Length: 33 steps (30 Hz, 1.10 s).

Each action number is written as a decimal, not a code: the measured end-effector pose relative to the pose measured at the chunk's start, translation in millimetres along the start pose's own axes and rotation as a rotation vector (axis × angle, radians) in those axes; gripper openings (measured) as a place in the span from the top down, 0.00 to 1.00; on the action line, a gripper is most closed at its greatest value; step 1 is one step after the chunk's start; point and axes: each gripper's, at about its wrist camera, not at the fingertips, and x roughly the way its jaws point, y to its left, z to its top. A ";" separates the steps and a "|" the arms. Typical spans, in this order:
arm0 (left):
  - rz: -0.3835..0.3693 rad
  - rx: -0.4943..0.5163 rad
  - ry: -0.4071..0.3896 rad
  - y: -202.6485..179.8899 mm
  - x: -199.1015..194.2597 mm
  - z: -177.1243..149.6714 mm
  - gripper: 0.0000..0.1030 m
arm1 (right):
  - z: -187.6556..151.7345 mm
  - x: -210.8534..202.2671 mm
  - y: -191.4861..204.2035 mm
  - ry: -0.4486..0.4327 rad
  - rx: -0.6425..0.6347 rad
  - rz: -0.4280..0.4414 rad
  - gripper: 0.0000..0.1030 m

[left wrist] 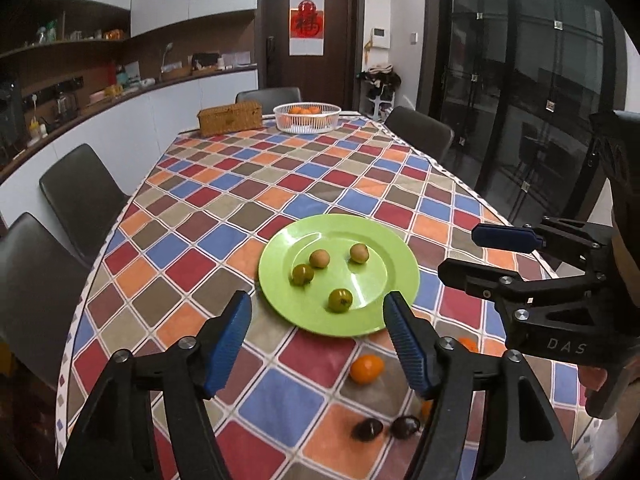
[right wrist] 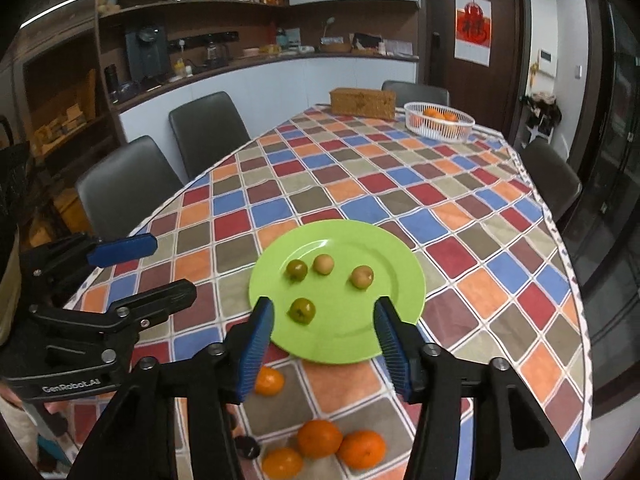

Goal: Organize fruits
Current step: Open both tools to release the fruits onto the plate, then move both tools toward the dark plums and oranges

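Observation:
A green plate (left wrist: 372, 316) (right wrist: 404, 280) sits on the checkered tablecloth and holds several small greenish and tan fruits (left wrist: 340, 300) (right wrist: 301, 310). Loose oranges lie on the cloth in front of the plate (left wrist: 367, 368) (right wrist: 319, 438). Two dark fruits (left wrist: 367, 429) lie near the front edge. My left gripper (left wrist: 318, 336) is open and empty, just short of the plate's near rim. My right gripper (right wrist: 324, 340) is open and empty over the plate's near rim; it also shows in the left wrist view (left wrist: 472, 252).
A white wire basket (left wrist: 307, 117) (right wrist: 439, 121) with oranges and a wicker box (left wrist: 229, 119) (right wrist: 362, 103) stand at the table's far end. Dark chairs (left wrist: 80, 196) (right wrist: 208, 132) line both sides. A glass cabinet (left wrist: 540, 80) stands on the right.

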 end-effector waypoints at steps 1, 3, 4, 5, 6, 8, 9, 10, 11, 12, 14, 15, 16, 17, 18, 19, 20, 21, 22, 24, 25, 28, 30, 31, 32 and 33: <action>0.002 0.001 -0.002 -0.4 -3.1 -2.6 0.34 | -3.6 -4.9 3.5 -0.007 -0.009 -0.004 0.47; 0.001 0.001 -0.007 -1.4 -10.0 -9.1 0.33 | -11.0 -13.2 9.6 -0.020 -0.023 -0.019 0.47; 0.003 0.003 -0.009 -2.1 -13.1 -12.6 0.33 | -14.2 -16.3 11.9 -0.025 -0.027 -0.022 0.47; 0.003 0.006 -0.010 -2.6 -15.7 -15.6 0.33 | -17.4 -18.7 13.9 -0.029 -0.031 -0.024 0.47; 0.002 0.010 -0.015 -3.8 -18.4 -20.0 0.32 | -21.9 -21.7 16.4 -0.033 -0.038 -0.030 0.47; 0.004 0.020 -0.024 -6.4 -22.4 -26.8 0.31 | -29.5 -26.6 20.7 -0.040 -0.047 -0.038 0.47; 0.011 0.030 -0.033 -8.4 -24.4 -32.0 0.31 | -34.7 -28.7 22.8 -0.042 -0.053 -0.041 0.47; 0.016 0.038 -0.042 -10.7 -26.6 -36.9 0.31 | -38.2 -30.0 24.2 -0.042 -0.057 -0.042 0.47; 0.019 0.043 -0.051 -12.3 -28.3 -40.5 0.31 | -42.1 -31.6 25.1 -0.043 -0.062 -0.044 0.47; 0.024 0.049 -0.068 -14.3 -30.2 -45.5 0.31 | -47.4 -32.7 27.0 -0.044 -0.072 -0.049 0.47; 0.040 0.063 -0.088 -17.8 -32.7 -52.4 0.31 | -56.0 -35.1 30.2 -0.051 -0.089 -0.063 0.47; 0.045 0.073 -0.096 -19.2 -33.4 -55.8 0.31 | -59.2 -35.8 31.6 -0.054 -0.096 -0.068 0.47; 0.047 0.084 -0.103 -21.4 -34.1 -59.5 0.31 | -63.6 -36.7 32.9 -0.058 -0.105 -0.075 0.47; 0.047 0.091 -0.107 -23.0 -34.4 -62.5 0.31 | -67.3 -37.5 34.0 -0.060 -0.112 -0.080 0.47; 0.046 0.101 -0.109 -25.2 -34.5 -66.2 0.31 | -71.0 -38.1 35.0 -0.062 -0.118 -0.085 0.47; 0.044 0.106 -0.110 -26.1 -34.3 -67.9 0.31 | -75.1 -38.2 35.7 -0.060 -0.125 -0.091 0.47; 0.039 0.112 -0.109 -27.4 -33.8 -71.2 0.31 | -78.9 -38.0 36.0 -0.056 -0.130 -0.091 0.47; 0.038 0.115 -0.109 -28.4 -33.5 -72.9 0.31 | -82.1 -37.9 36.9 -0.050 -0.133 -0.088 0.47; 0.038 0.118 -0.110 -29.6 -33.2 -76.0 0.31 | -86.7 -36.8 37.3 -0.038 -0.132 -0.085 0.47; 0.038 0.132 -0.111 -32.3 -31.7 -82.4 0.31 | -93.7 -35.0 36.5 -0.020 -0.121 -0.074 0.47; 0.039 0.140 -0.107 -33.6 -30.4 -85.4 0.31 | -96.9 -34.2 37.0 -0.012 -0.117 -0.071 0.47; 0.036 0.163 -0.090 -37.3 -25.8 -94.9 0.31 | -107.3 -29.6 37.7 0.012 -0.119 -0.068 0.47; 0.030 0.181 -0.071 -39.3 -21.1 -100.9 0.31 | -113.9 -26.2 38.4 0.028 -0.123 -0.068 0.47; 0.029 0.189 -0.062 -40.4 -18.9 -103.1 0.31 | -116.0 -24.6 38.7 0.035 -0.122 -0.062 0.47; 0.027 0.198 -0.052 -41.2 -16.5 -105.5 0.31 | -118.6 -22.7 39.1 0.044 -0.121 -0.055 0.47; 0.025 0.208 -0.042 -41.9 -13.8 -108.3 0.31 | -120.9 -20.5 39.7 0.050 -0.124 -0.051 0.47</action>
